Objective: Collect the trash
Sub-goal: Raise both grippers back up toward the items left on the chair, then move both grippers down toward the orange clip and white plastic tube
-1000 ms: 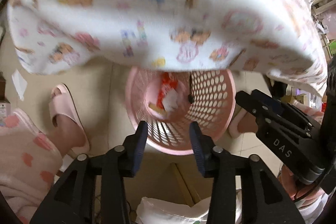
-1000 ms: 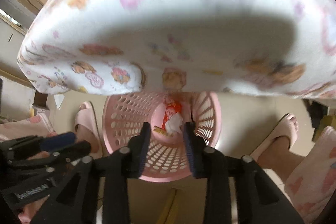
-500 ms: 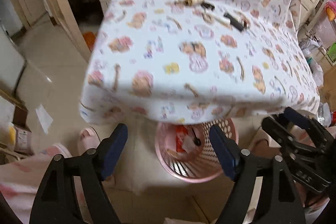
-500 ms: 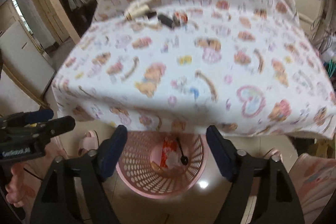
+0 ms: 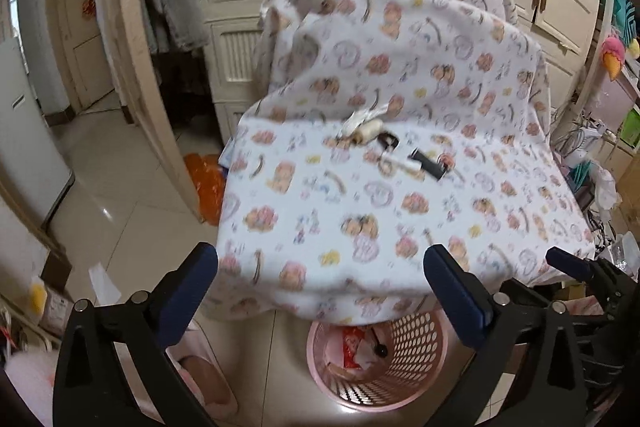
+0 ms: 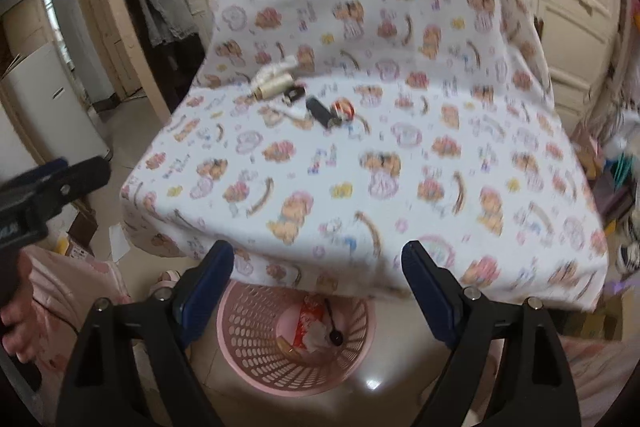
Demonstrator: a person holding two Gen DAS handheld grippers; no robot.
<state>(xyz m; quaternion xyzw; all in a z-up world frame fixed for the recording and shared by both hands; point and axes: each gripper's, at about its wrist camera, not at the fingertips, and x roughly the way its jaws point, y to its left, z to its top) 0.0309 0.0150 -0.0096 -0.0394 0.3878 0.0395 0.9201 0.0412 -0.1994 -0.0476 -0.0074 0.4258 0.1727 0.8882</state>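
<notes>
The trash that remains is a small group of things at the far middle of the table, on the cartoon-printed cloth: a cream spool with a pale crumpled wrapper just behind it, a black clip-like piece, a black stick-shaped thing and a small red and white round thing just to its right. Under the near edge of the table, on the floor, stands the pink basket, and inside it I see a red packet with white paper and a thin black thing with a round end. I judge that I am between two collections: something is already in the basket, and the group on the table waits. My left gripper and my right gripper both have their fingers spread wide and hold nothing; both hang over the near table edge, well apart from the trash. The next move, I think, calls for a reach forward to the far middle, and for choosing one piece, because they lie close together. Both views are blurred, so I cannot tell what the black pieces really are, or whether they touch each other. The table edge hides the far part of the basket, and my own fingers cover part of its rim.
</notes>
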